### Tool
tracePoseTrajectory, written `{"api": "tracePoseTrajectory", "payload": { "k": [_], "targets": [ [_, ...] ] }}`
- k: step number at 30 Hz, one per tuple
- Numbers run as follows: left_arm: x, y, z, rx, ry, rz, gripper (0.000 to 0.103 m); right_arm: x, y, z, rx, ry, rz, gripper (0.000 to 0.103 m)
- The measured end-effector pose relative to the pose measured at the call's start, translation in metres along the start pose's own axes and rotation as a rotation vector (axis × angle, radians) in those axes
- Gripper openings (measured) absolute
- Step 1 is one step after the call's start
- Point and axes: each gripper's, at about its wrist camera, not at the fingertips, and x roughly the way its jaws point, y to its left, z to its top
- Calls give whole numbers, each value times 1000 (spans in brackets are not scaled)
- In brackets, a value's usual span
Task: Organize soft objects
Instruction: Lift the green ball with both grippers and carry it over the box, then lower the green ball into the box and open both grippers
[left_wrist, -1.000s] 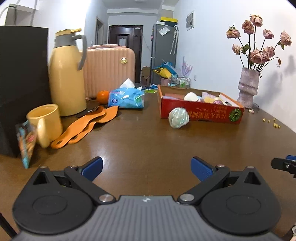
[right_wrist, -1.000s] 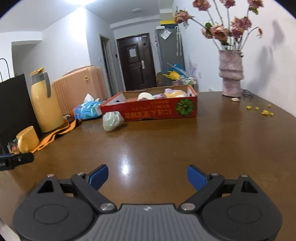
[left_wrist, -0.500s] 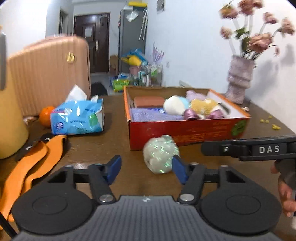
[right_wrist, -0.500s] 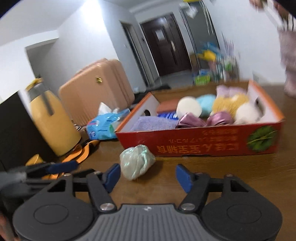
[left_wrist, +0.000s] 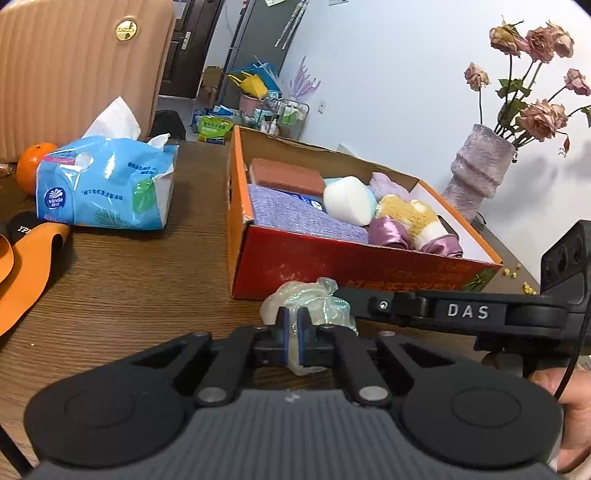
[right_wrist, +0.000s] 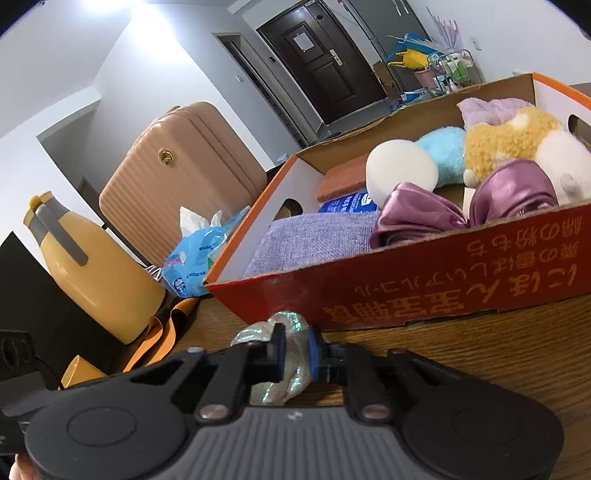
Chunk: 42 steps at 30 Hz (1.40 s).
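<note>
left gripper (left_wrist: 293, 334): my jaws have just been closing and now they're clamped on the iridescent bundle (left_wrist: 314, 301), blue pads squeezing the crinkly film with only a thin sliver of it between them.

right gripper (right_wrist: 297, 350): same deal, jaws have just been closing, now pinched tight on that same bundle from the other side. In the left wrist view its black arm comes in from the right, and my hand (left_wrist: 570, 413) on it shows at the edge.

iridescent bundle: a scrunched pale green, shimmery wad of thin plastic-looking stuff. It sits on the table (left_wrist: 122, 291) just in front of the red box (left_wrist: 332, 264), outside it. Can't tell if it's lifted off the wood or resting on it.

red box: shallow cardboard tray with orange edges and printing on the front wall. Inside: a lilac cloth (right_wrist: 310, 236) at the left end, a brick-coloured sponge (left_wrist: 286, 177) behind it, a white round puff (right_wrist: 400, 170), a light blue plush (right_wrist: 445, 151), a yellow-and-white plush (right_wrist: 517, 142) and a shiny purple bow (right_wrist: 461, 210) against the front wall.

left of the box: a blue tissue pack (left_wrist: 107, 184) with a tissue poking out, an orange (left_wrist: 33, 164) behind it, orange straps (left_wrist: 33, 254) lying flat.

further back: a pink suitcase (right_wrist: 184, 170), and a yellow thermos jug (right_wrist: 96, 273).

right of the box: a vase (left_wrist: 478, 173) of dried pink roses by the wall.
</note>
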Motion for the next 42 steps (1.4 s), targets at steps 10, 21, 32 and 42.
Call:
{"api": "tracePoseTrajectory", "payload": {
  "k": [10, 21, 32, 42],
  "targets": [
    [-52, -48, -14, 50, -43, -65, 4, -72, 15, -23, -25, -84, -6, 3],
    [-108, -142, -55, 148, -82, -206, 4, -207, 24, -81, -81, -237, -130, 3],
    [-101, -171, -12, 209, -136, -197, 4, -231, 19, -44, -126, -316, -122, 3],
    [1, -146, 114, 195, -123, -175, 4, -159, -10, 96, -99, -315, -112, 3]
  ]
}}
